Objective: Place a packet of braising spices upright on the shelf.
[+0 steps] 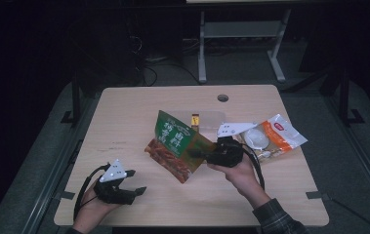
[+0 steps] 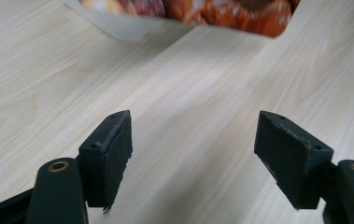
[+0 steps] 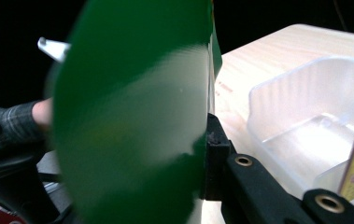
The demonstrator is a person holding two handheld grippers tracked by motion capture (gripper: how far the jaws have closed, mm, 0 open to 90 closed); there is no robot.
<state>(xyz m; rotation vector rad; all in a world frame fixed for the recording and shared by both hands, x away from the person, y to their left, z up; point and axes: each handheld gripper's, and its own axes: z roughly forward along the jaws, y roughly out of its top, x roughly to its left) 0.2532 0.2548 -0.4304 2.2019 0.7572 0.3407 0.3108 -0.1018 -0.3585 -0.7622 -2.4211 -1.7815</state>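
The green snack bag [image 1: 175,146] hangs tilted above the middle of the worktop [image 1: 124,112], its orange lower corner close to the wood or perhaps just off it; I cannot tell which. The right hand-held gripper [image 1: 207,155] is clenched on the bag's right edge, and in the right gripper view the green foil [image 3: 132,116] sits pressed against the black jaw. Just behind the bag stands a clear plastic tub [image 1: 211,119] with a small yellow packet [image 1: 195,120] in it. That tub looks like the likely goal, so I judge the pick-up done and the carry-over and drop not yet done.

The left hand-held gripper [image 1: 133,181] is released: its jaws stand wide apart over bare wood, nothing between them, near the front left of the worktop and well apart from the bag, whose orange edge [image 2: 221,11] shows farther off in its own view. To the right of the right hand-held gripper lies an orange-and-white bag [image 1: 275,136], untouched, probably waiting its turn.
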